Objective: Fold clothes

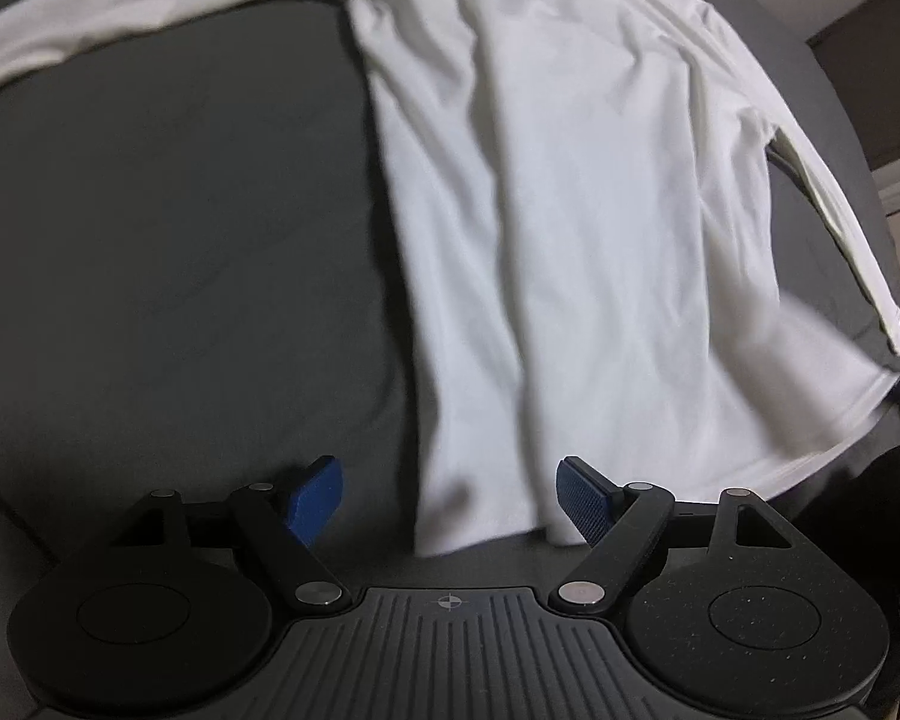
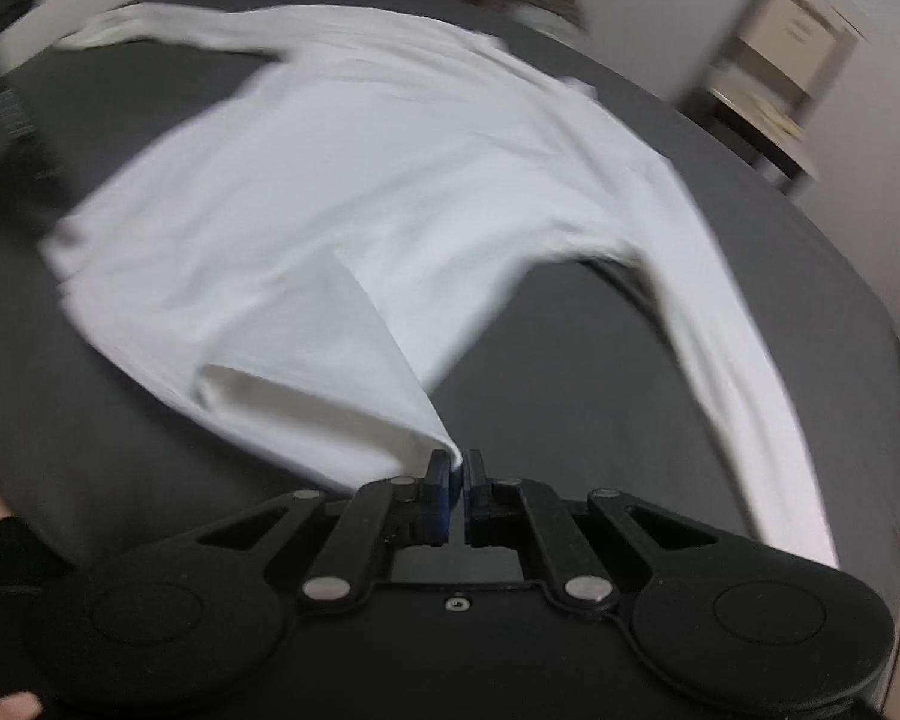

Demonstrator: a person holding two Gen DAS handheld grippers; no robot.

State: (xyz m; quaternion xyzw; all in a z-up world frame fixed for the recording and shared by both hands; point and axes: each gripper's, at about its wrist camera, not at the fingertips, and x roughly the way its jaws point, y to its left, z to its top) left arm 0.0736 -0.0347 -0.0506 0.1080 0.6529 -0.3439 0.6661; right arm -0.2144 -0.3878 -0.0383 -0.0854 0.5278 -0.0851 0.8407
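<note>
White long-sleeved shirt [image 2: 354,180] spread on the dark grey desk [image 2: 570,372], both sleeves out to the sides; the step in hand, as I judge it, is laying the garment flat before the first fold. My right hand-held gripper [image 2: 463,474] is pinched narrow on a corner of the shirt's hem, the cloth rising slightly toward it. My left hand-held gripper [image 1: 450,495] stands wide, holding nothing, the other hem corner lying between its blue pads [image 1: 318,495] but not caught. The next move calls for closing the left on that corner so that both draw the hem taut and even; wrinkles run down the body. Beyond the desk, a pale shelf unit [image 2: 792,48] stands by the wall, well apart. A gloved hand [image 2: 6,546] shows at the right view's lower left. Nothing lies on the shirt; the long sleeve [image 2: 744,360] trailing near my right could snag a fold.
</note>
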